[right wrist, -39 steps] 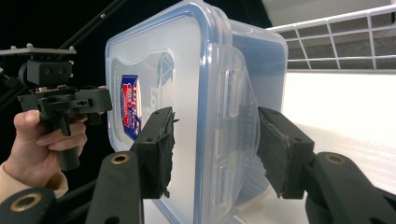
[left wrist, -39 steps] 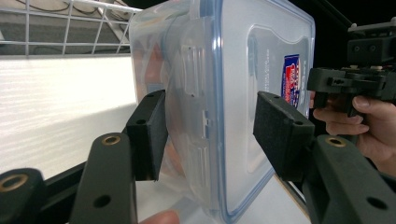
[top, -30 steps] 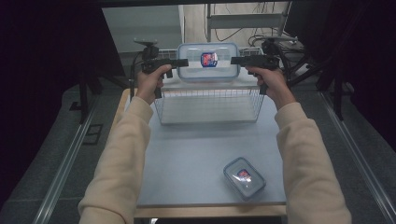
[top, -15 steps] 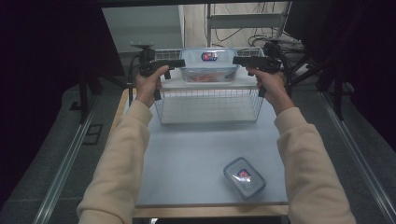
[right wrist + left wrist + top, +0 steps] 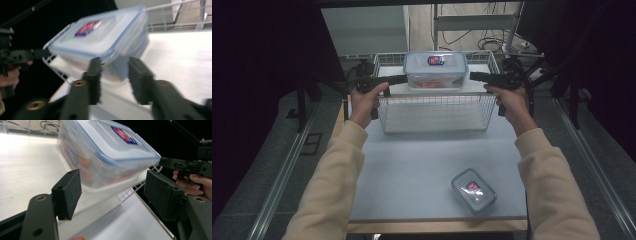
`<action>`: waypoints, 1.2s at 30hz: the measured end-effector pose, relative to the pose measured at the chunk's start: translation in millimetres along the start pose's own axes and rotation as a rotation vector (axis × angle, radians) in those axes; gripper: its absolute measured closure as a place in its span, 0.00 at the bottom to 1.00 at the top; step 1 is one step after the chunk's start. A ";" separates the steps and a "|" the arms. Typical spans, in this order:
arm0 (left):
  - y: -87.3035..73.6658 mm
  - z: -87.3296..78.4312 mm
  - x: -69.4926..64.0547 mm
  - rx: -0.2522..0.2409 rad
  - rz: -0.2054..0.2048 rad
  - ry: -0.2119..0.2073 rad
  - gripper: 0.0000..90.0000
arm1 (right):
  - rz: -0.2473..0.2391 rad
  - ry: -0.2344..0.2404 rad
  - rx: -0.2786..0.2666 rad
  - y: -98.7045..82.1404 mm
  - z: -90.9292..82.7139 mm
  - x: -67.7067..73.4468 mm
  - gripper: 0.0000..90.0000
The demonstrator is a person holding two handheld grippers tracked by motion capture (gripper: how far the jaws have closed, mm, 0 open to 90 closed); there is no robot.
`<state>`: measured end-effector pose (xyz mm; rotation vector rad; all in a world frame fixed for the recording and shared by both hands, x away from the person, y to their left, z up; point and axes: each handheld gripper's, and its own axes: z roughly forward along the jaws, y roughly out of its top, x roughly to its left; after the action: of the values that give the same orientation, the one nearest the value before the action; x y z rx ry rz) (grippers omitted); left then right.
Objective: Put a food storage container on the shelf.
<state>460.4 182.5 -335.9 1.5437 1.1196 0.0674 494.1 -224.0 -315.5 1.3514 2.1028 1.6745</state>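
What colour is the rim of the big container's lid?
Blue, around a clear lid on the big container; clearest in the left gripper view.

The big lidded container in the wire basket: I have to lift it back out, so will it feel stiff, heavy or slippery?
The big container looks like rigid clear plastic, so probably stiff. Orange contents show through its wall, so likely some weight. Its smooth sides may slip; the lid rim could offer purchase. The wire basket walls leave little room.
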 end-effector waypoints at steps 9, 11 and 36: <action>-17.7 -6.0 -14.3 0.016 0.038 -0.031 0.32 | -0.066 0.064 0.092 -21.4 22.6 6.5 0.99; -20.2 -6.7 -14.5 0.020 0.037 -0.037 0.32 | -0.065 0.066 0.097 -22.0 29.3 8.4 0.99; -42.7 -21.2 -18.0 0.032 0.080 -0.038 0.32 | -0.067 0.073 0.041 -30.1 13.6 10.0 0.99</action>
<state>412.6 180.7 -353.4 1.6118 1.0330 0.0747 479.7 -206.8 -341.7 1.2345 2.2076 1.6879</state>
